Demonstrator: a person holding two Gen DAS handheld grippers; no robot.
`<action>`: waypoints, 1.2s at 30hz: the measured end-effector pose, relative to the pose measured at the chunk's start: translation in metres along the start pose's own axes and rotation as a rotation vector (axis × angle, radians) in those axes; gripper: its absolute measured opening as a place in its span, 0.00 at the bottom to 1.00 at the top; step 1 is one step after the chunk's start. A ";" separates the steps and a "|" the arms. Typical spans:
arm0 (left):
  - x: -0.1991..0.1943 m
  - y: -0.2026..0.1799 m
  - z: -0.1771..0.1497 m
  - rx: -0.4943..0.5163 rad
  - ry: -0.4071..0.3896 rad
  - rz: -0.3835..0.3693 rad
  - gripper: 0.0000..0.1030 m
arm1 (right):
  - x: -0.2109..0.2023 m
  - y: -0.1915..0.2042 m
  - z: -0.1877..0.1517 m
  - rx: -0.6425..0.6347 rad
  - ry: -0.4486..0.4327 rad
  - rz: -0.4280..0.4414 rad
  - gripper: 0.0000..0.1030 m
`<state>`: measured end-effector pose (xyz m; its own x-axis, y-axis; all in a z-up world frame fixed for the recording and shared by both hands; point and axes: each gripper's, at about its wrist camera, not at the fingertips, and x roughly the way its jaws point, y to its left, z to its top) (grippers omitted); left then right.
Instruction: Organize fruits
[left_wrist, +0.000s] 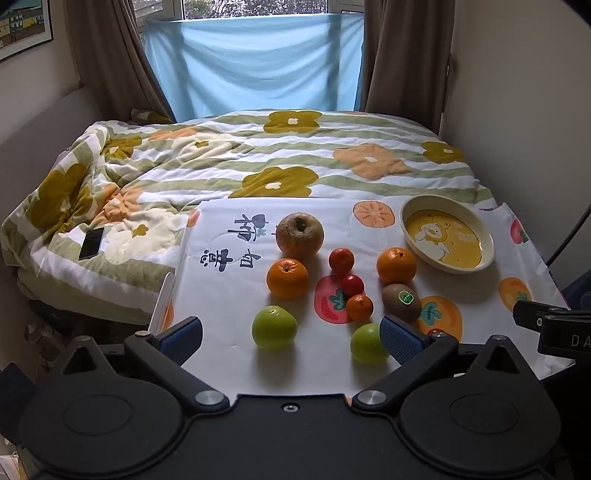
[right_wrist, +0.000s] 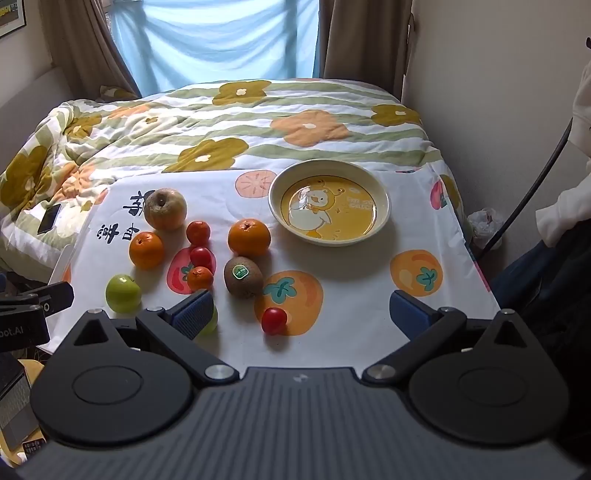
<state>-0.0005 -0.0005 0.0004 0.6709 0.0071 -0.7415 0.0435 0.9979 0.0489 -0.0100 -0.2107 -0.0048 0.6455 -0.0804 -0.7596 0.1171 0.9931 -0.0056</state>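
Fruit lies on a white printed cloth (left_wrist: 229, 321) over a table. A brownish apple (left_wrist: 299, 235), two oranges (left_wrist: 287, 277) (left_wrist: 396, 266), a kiwi with a sticker (left_wrist: 401, 302), small red and orange fruits (left_wrist: 352, 285) and two green apples (left_wrist: 274, 327) (left_wrist: 367, 344) are grouped in the middle. An empty yellow duck bowl (right_wrist: 328, 201) stands at the back right. A red cherry tomato (right_wrist: 274, 320) lies alone near the front. My left gripper (left_wrist: 291, 338) is open above the front edge. My right gripper (right_wrist: 301, 314) is open and empty.
A bed with a flowered quilt (left_wrist: 258, 155) lies behind the table. A phone (left_wrist: 91, 243) rests on it at the left. Walls and curtains close in both sides. A person's clothing (right_wrist: 561, 221) and a black cable (right_wrist: 535, 184) are at the right.
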 end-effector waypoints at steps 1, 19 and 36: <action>-0.001 -0.001 0.000 0.000 -0.004 0.004 1.00 | 0.000 0.000 0.000 0.000 0.000 0.000 1.00; 0.003 -0.003 0.003 0.009 0.001 0.008 1.00 | 0.004 0.000 0.002 0.001 -0.001 0.002 1.00; 0.005 0.002 0.004 0.006 0.001 0.013 1.00 | 0.007 0.000 0.005 0.001 0.002 0.004 1.00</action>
<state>0.0060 0.0008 0.0001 0.6708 0.0205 -0.7414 0.0393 0.9972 0.0631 -0.0016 -0.2112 -0.0070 0.6444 -0.0762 -0.7608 0.1149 0.9934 -0.0022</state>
